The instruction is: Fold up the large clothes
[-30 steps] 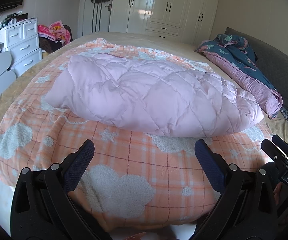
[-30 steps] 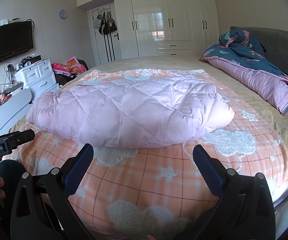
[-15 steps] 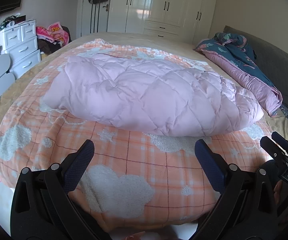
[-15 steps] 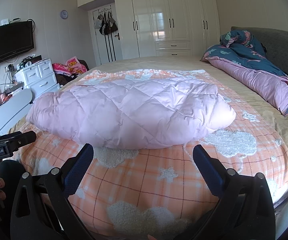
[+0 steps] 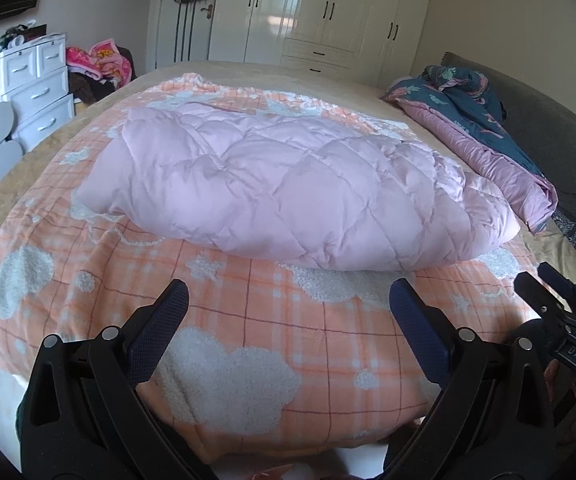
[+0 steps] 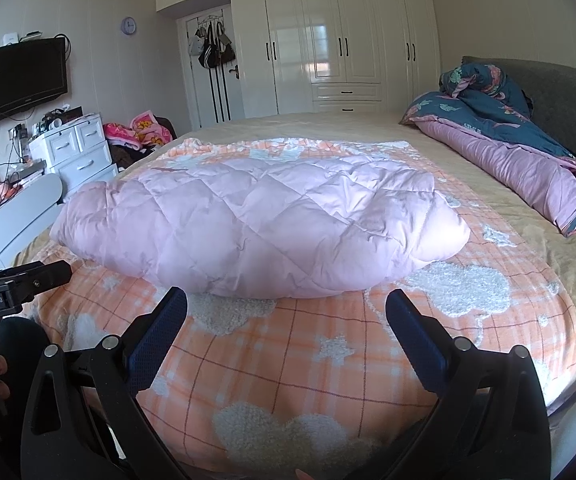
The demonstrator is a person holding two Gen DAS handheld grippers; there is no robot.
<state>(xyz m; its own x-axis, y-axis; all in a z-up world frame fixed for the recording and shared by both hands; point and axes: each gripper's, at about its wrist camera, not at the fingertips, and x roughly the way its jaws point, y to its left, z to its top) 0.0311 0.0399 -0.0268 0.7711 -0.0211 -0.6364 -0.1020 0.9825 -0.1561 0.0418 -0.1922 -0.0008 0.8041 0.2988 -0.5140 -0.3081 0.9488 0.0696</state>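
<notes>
A puffy pink quilted coat (image 5: 288, 184) (image 6: 264, 224) lies folded into a thick bundle across an orange checked blanket (image 5: 272, 344) (image 6: 288, 360) with white clouds and stars. My left gripper (image 5: 288, 304) hangs open above the blanket's near part, short of the coat, with nothing between its blue fingers. Equally open and empty, my right gripper (image 6: 286, 304) sits just in front of the coat's near edge. The other gripper shows at the side of each view, at the right (image 5: 560, 320) and at the left (image 6: 20, 284).
The bed (image 6: 328, 128) has a tan sheet. A rolled purple and dark blue quilt (image 5: 484, 128) (image 6: 508, 144) lies against the grey headboard (image 6: 568, 96) on the right. White drawers (image 6: 76, 148) and a clothes pile (image 6: 140, 132) stand left; white wardrobes (image 6: 348, 40) line the far wall.
Both views have drifted only slightly, the left one tilting a little. The coat lies as before and both grippers stay open.
</notes>
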